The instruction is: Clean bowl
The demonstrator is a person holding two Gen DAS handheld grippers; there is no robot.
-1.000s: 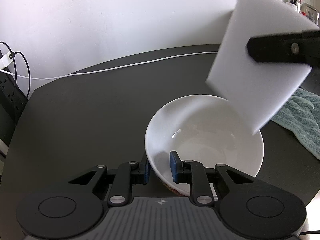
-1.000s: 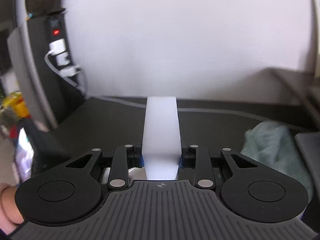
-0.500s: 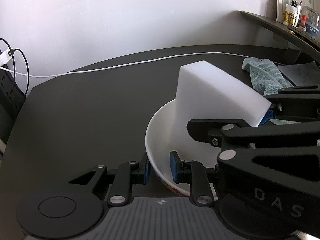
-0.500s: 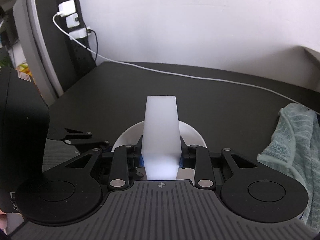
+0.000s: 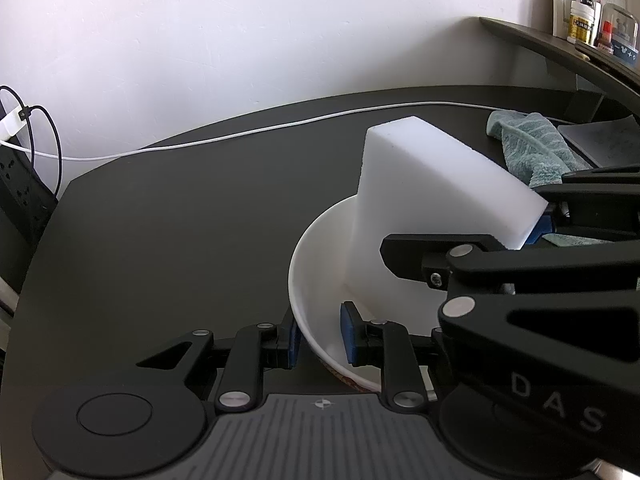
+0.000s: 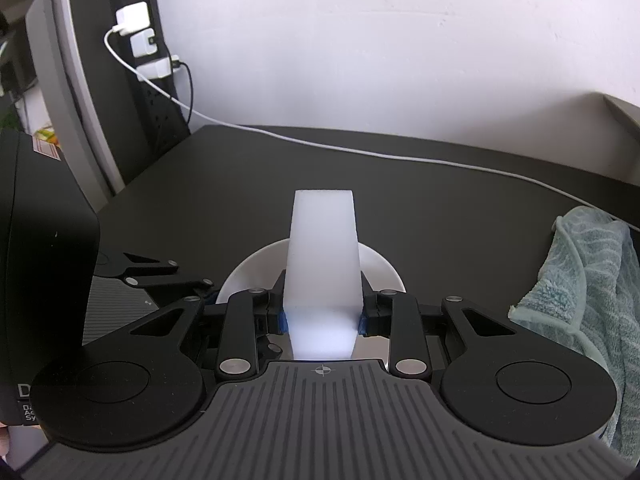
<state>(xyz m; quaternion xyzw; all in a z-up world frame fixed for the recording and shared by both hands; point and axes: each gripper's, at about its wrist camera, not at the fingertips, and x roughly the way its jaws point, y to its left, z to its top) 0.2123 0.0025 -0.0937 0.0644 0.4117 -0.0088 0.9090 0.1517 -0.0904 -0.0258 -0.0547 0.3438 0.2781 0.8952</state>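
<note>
I am gripping the bowl (image 5: 320, 280) rim with the left fingers (image 5: 319, 336) at six o'clock on the surface (image 5: 180, 220) while the right fingers (image 6: 322, 320), clamping the sponge (image 5: 420, 208), are pressing it inside; next, I judge, scrubbing round the wall.

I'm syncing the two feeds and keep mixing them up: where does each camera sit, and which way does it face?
Left wrist: sits on the left gripper, looks across the table to the wall; its fingers clamp the bowl rim, right gripper enters from the right.
Right wrist: sits on the right gripper, looks over the sponge toward the wall and power strip; left gripper shows at left.
Shared: bowl, sponge, towel, white cable.
</note>
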